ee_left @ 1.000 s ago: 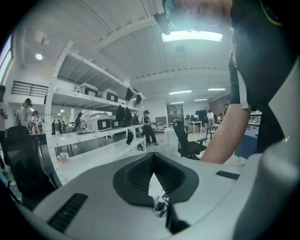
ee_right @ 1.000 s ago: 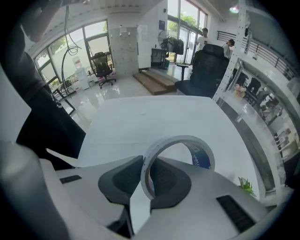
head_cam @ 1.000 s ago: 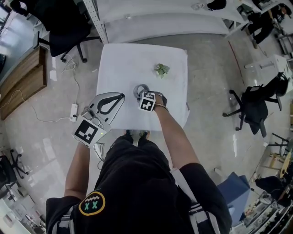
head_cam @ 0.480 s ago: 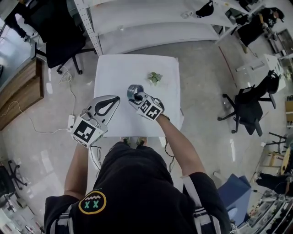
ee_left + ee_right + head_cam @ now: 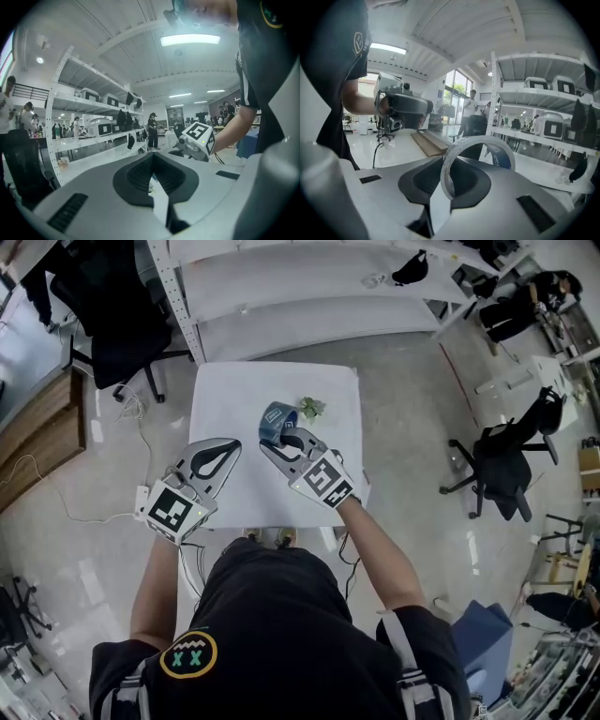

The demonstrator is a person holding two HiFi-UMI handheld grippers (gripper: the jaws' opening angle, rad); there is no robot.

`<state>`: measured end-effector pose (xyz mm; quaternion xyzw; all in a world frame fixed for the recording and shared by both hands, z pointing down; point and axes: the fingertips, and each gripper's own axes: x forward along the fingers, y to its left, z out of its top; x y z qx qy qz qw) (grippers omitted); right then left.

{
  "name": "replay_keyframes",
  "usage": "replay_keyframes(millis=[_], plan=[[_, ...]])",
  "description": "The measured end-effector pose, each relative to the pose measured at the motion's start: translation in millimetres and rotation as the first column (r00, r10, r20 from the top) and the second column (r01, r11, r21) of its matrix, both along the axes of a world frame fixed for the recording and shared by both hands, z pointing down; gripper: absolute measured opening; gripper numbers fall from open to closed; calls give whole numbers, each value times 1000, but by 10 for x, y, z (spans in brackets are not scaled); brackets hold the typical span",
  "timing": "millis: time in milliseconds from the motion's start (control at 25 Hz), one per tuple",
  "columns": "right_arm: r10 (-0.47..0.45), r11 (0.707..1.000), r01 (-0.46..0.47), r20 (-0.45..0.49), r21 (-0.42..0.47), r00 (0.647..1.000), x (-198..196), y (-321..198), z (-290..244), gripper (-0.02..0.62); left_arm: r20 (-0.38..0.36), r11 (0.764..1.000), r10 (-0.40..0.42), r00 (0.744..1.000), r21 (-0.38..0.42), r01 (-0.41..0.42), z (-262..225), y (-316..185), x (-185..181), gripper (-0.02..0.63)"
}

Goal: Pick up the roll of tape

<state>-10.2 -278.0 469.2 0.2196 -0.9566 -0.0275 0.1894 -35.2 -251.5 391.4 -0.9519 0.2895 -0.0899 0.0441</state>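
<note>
While the right tongs pinch the roll of tape (upright between them), the left tongs are closed, empty.

A small green crumpled object is seen lying on the far right part of the white counter. White shelving is set beyond it. A black office chair is placed on the floor nearby.

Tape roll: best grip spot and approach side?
Pinch the ring wall of the tape roll, one jaw through the open core, one outside, entering from an open face. The right hand-held gripper appears to hold it that way: thin wall, hollow centre.
</note>
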Motion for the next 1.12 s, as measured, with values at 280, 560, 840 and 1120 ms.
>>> replay_keyframes(millis=[280, 560, 840, 1120], plan=[[32, 996, -40, 97, 80, 995, 158, 147, -565, 69, -4, 1000, 7, 1000, 11, -7, -33, 13, 58, 17], [33, 984, -67, 197, 167, 980, 370, 283, -955, 72, -7, 1000, 11, 1000, 7, -11, -22, 73, 140, 17], [21, 977, -67, 221, 204, 975, 426, 368, -1024, 72, -8, 999, 40, 999, 13, -40, -12, 115, 186, 17], [44, 979, -80, 189, 190, 981, 452, 345, -929, 71, -17, 999, 44, 999, 13, -44, -42, 63, 219, 17]])
